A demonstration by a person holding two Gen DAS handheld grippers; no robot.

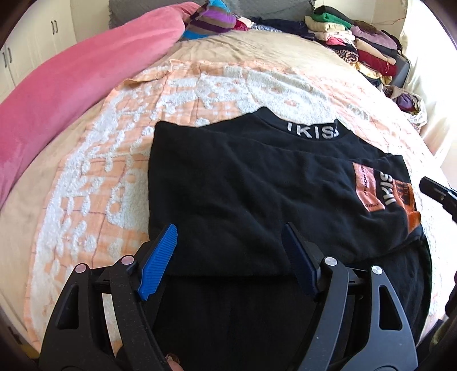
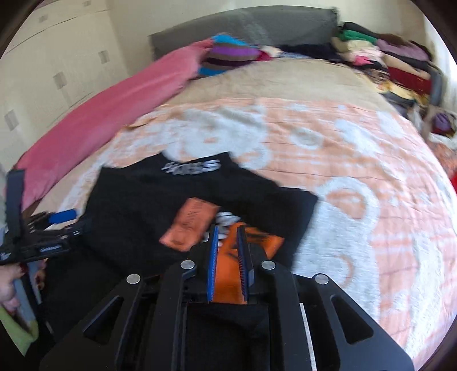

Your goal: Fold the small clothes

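Peach-and-white fleece blanket (image 1: 120, 148) is spread over the bed, and every place below is given from it. Along its left edge a long pink duvet (image 1: 71, 85) is laid, and folded clothes (image 1: 368, 48) are stacked beyond its far right corner, near the grey headboard (image 2: 257, 22). On the blanket's near half a black T-shirt (image 1: 242, 194) is laid flat and partly folded, its white-lettered collar turned toward the headboard and an orange print (image 1: 382, 191) shown at its right side. Over the shirt's near left portion the left gripper (image 1: 230, 228) is held with its blue pads set wide apart, and nothing is gripped. Over the orange print the right gripper (image 2: 228, 231) is seen with only a narrow gap between its pads; no cloth is pinched there.
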